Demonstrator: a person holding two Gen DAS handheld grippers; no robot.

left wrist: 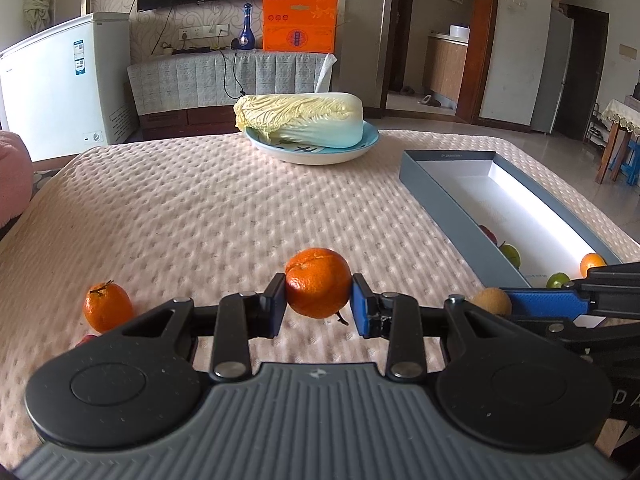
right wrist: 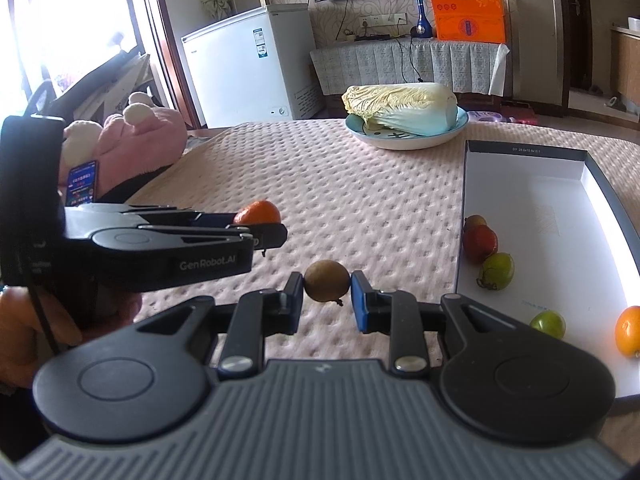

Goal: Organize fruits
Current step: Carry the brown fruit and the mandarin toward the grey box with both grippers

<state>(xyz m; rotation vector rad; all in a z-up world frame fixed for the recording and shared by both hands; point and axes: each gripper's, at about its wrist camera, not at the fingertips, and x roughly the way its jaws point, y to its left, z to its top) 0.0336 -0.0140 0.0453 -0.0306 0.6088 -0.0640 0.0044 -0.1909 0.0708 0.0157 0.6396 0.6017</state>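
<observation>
My left gripper (left wrist: pixel 319 300) is shut on an orange tangerine (left wrist: pixel 318 283), held just above the pink quilted table. It also shows in the right wrist view (right wrist: pixel 256 213). My right gripper (right wrist: pixel 327 290) is shut on a small brown round fruit (right wrist: pixel 327 281), which also shows in the left wrist view (left wrist: pixel 492 301). A second tangerine (left wrist: pixel 107 306) lies on the table at the left. The grey box with a white inside (right wrist: pixel 532 184) lies on the right and holds a red fruit (right wrist: pixel 480 243), two green fruits (right wrist: pixel 497 271) and an orange (right wrist: pixel 628 331).
A napa cabbage (left wrist: pixel 300 118) lies on a blue plate (left wrist: pixel 370 145) at the table's far side. A pink plush toy (right wrist: pixel 132 136) sits off the table's left edge. A bit of something red (left wrist: pixel 86 339) shows beside the left gripper's body.
</observation>
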